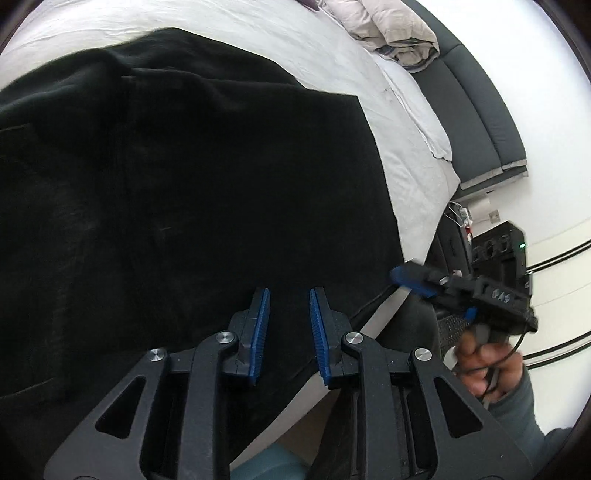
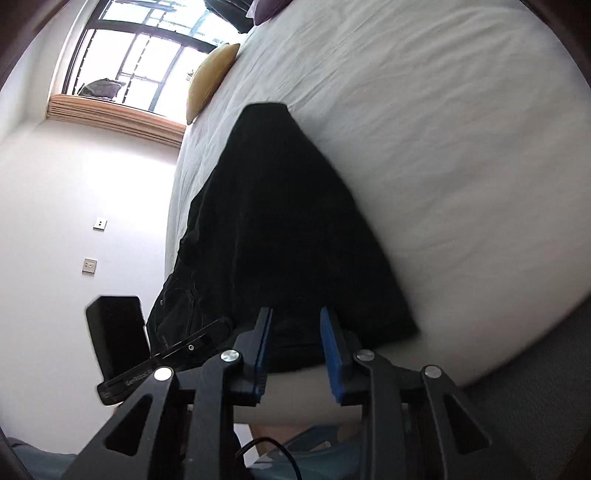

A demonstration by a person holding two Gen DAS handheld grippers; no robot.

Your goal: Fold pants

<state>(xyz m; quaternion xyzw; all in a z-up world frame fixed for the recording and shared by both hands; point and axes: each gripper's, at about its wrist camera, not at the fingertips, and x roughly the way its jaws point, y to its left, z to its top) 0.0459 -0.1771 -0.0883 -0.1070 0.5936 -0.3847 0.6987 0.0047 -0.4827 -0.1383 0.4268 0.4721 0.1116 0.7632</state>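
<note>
While both grippers hover with jaws spread and nothing between them, the black pants lie on the white bed.

The pants spread flat over the sheet and reach the bed's near edge, where part of the cloth hangs over the side. The left gripper sits above the cloth at that near edge, its blue pads apart. The right gripper, held in the person's hand, is open too, near the pants' corner at the bed's edge. A yellow cushion rests at the bed's far edge, and a rumpled beige blanket lies at a far corner.
</note>
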